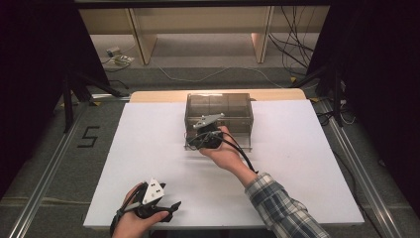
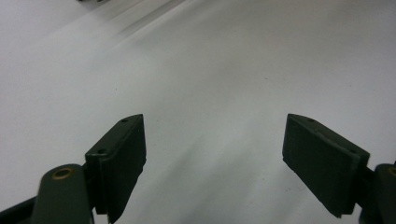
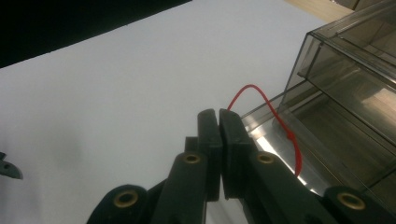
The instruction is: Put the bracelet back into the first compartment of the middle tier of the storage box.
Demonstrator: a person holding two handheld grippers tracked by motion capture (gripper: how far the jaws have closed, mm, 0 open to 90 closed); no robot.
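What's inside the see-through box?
The clear box shows bare shelves and a red loop at its front. The right gripper and hand cover part of its front, so that part stays unknown.

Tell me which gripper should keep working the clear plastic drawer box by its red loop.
Right. The right gripper is at the clear plastic drawer box, jaws shut beside the thin red loop; whether they pinch it is unclear. The left gripper hangs open over the white table, near the front edge.

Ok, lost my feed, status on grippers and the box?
Left gripper open, resting on white table. Right gripper shut on red loop at clear box. Nothing in the way.
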